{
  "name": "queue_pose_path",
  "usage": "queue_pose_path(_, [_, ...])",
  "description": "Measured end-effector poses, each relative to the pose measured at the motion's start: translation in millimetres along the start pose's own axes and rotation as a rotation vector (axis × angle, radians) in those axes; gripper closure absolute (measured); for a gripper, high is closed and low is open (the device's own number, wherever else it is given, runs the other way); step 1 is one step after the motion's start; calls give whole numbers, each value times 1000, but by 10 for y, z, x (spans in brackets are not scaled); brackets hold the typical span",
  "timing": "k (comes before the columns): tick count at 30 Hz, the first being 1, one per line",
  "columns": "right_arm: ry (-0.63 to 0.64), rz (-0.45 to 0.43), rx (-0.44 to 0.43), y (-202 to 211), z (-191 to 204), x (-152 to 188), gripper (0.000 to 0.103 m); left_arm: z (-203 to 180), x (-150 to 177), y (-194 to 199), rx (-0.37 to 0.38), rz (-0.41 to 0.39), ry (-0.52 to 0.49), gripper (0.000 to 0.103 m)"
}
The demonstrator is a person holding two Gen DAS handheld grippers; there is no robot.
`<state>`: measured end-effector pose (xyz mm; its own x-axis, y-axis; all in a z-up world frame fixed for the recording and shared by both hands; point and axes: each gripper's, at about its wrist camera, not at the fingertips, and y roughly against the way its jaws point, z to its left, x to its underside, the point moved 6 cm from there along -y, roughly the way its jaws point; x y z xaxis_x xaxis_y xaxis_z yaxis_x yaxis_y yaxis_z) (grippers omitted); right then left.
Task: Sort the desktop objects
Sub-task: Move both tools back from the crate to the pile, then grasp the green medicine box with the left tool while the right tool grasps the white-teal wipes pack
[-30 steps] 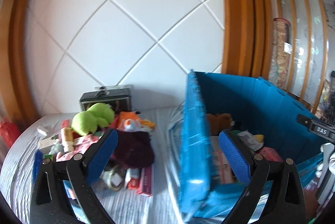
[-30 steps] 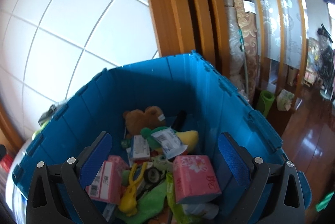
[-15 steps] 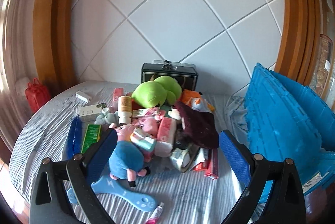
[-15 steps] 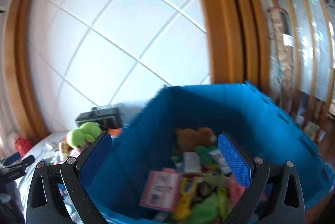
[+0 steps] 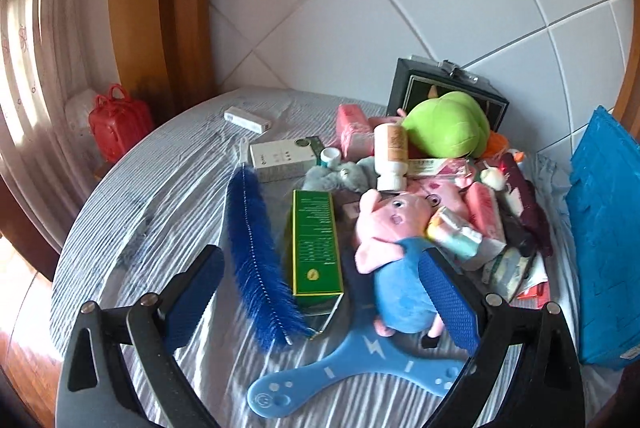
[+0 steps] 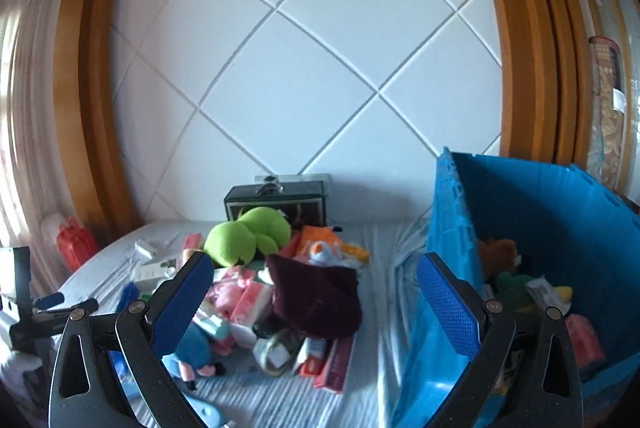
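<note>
A heap of small things lies on the striped tablecloth (image 5: 160,196): a pink pig plush in blue (image 5: 396,260), a green box (image 5: 316,248), a blue feather (image 5: 256,260), a light blue flat toy (image 5: 360,368), a green plush (image 5: 448,124), a white bottle (image 5: 390,156) and a maroon cloth (image 6: 316,296). My left gripper (image 5: 324,300) is open and empty above the green box and the pig. My right gripper (image 6: 316,304) is open and empty, above the heap's right side. The blue bin (image 6: 560,248) on the right holds several toys and boxes.
A black metal case (image 5: 448,92) stands at the back against the white panelled wall. White boxes (image 5: 280,160) lie on the left of the heap. A red bag (image 5: 118,124) sits beyond the table's left edge. The bin's side (image 5: 608,248) stands at the right.
Both grippers have swung left, away from the blue bin and toward the heap. The left one has also dropped closer to the pig plush and green box. Both stay open and empty.
</note>
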<state>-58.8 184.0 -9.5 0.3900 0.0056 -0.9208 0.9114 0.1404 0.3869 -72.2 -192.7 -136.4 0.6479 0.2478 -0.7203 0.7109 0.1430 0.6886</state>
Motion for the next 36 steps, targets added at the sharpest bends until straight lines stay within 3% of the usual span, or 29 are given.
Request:
queue_pose_path(6, [-13, 185, -40, -576, 460, 532, 0, 274, 154, -576, 10, 133, 33, 4])
queue_pose_path(14, [12, 404, -92, -1255, 910, 1151, 0, 120, 196, -1078, 22, 232, -43, 4])
queue_pose_path(20, [14, 529, -120, -1680, 1080, 1381, 0, 24, 186, -1513, -14, 304, -80, 4])
queue_pose_path(26, [1, 618, -145, -2135, 1178, 1451, 0, 9, 202, -1930, -53, 380, -100, 4])
queue_pose_path(29, [52, 637, -140, -2325, 1290, 1462, 0, 15, 210, -2070, -47, 401, -94, 5])
queue_pose_path(30, [70, 637, -143, -2372, 1328, 1462, 2, 17, 221, -2113, -45, 410, -94, 10])
queue_pose_path(32, [122, 637, -148, -2468, 1406, 1445, 27, 24, 252, -2189, -40, 429, -91, 21])
queue_pose_path(33, [148, 637, -151, -2508, 1435, 1440, 33, 31, 283, -2214, -34, 441, -86, 27])
queue_pose_path(36, [206, 650, -184, -2631, 1517, 1436, 34, 35, 372, -2286, -11, 470, -64, 31])
